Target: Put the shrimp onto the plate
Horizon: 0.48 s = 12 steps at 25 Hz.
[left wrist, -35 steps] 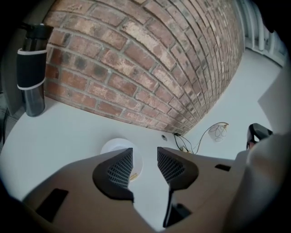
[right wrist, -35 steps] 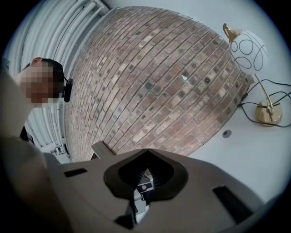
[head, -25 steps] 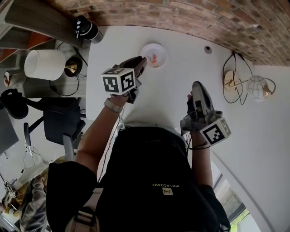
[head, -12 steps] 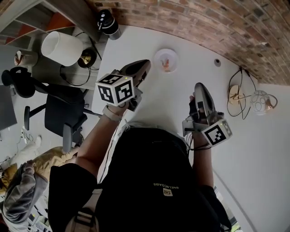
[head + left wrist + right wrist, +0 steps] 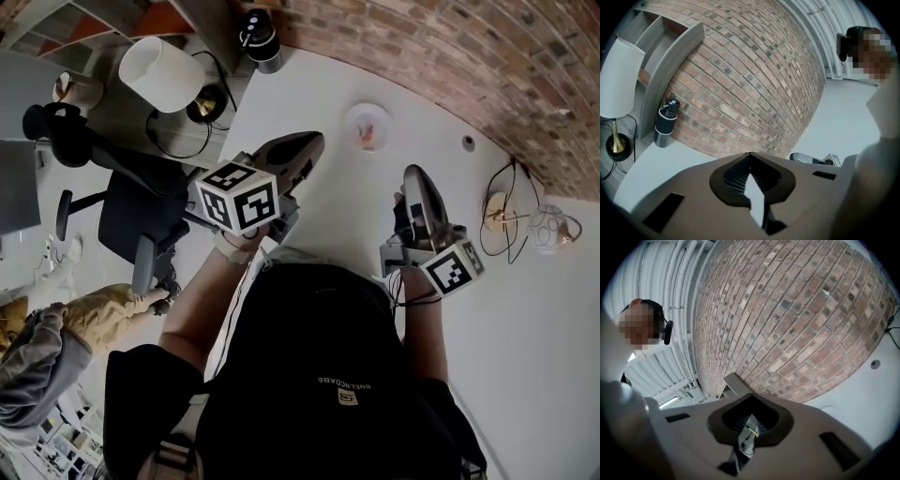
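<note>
White tabletop point(image 5: 347, 216) against a brick wall point(image 5: 422, 47). Small white plate point(image 5: 367, 116) at 1 o'clock in the head view, orange shrimp point(image 5: 367, 137) lying on it. A second ago the left gripper point(image 5: 317, 142) had its tip right at the plate rim, now pulled back and raised, plate at its 2 o'clock, near but apart. Jaws pressed fully together with nothing between them, plain in the left gripper view. The right gripper point(image 5: 412, 172) hangs at 4 o'clock of the plate, clear of it, jaws likewise closed and empty. Reads as shrimp released onto the plate and the placing done, only the retreat left. Lamp point(image 5: 161, 75) at 11 o'clock, black bottle point(image 5: 260, 39) near 12
</note>
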Each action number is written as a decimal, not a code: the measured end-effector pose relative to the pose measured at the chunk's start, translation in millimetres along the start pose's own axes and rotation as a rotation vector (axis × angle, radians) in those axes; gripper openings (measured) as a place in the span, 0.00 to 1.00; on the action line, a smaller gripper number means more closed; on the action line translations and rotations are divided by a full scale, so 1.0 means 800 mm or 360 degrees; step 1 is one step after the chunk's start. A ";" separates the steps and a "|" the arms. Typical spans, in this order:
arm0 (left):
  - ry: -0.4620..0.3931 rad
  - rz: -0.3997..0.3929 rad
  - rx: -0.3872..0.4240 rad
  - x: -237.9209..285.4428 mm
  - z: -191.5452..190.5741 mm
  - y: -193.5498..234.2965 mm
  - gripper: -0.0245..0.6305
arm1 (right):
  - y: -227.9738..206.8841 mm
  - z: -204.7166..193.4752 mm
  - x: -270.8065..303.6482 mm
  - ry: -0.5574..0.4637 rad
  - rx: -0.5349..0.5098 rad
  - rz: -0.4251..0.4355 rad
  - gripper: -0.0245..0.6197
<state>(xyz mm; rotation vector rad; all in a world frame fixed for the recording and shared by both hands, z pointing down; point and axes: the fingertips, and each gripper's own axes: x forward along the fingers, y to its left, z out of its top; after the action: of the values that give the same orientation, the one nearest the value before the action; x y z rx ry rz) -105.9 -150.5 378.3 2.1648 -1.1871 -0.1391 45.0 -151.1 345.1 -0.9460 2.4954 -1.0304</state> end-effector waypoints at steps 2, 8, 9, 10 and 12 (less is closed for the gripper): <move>-0.0026 0.0005 -0.0011 -0.013 -0.001 -0.003 0.04 | 0.006 -0.006 0.006 0.0024 -0.0002 0.0034 0.04; -0.0114 0.0007 -0.0017 -0.052 0.002 -0.017 0.04 | 0.025 -0.019 0.025 0.0075 0.0013 0.0133 0.04; -0.0125 0.0012 -0.0018 -0.057 0.002 -0.018 0.04 | 0.029 -0.021 0.028 0.0085 0.0010 0.0151 0.04; -0.0137 0.0018 -0.0021 -0.063 0.002 -0.018 0.04 | 0.034 -0.023 0.032 0.0094 0.0007 0.0170 0.04; -0.0167 0.0026 -0.0028 -0.074 0.003 -0.019 0.04 | 0.043 -0.027 0.038 0.0115 0.0000 0.0207 0.04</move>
<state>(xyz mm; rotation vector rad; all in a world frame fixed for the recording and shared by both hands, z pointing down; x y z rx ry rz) -130.1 -99.4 355.0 2.1549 -1.2569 -0.2581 -3.8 -141.4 335.7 -0.7481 2.5767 -1.0402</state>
